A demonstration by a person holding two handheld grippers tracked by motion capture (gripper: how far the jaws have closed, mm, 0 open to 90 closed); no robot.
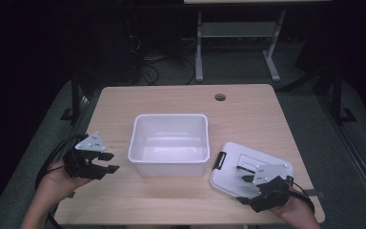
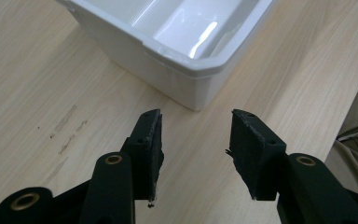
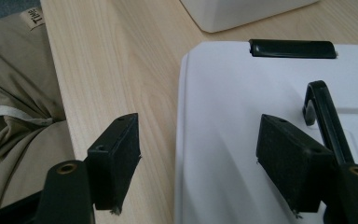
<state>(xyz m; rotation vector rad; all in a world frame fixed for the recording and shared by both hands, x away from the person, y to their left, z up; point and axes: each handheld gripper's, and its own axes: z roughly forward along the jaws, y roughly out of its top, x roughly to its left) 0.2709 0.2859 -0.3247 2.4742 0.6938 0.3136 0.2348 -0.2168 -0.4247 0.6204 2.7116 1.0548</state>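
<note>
Two grippers with fingers wide apart, white lid (image 1: 248,164) flat, black clips, beside empty white bin (image 1: 168,143).

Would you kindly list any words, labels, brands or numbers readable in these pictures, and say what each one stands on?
"Tim": roughly this, cut off by the picture's edge and blurred, on a small label sewn to the beige cloth beside the table, in the right gripper view.
White bin: no lettering to be seen.
White lid: no lettering to be seen.
</note>
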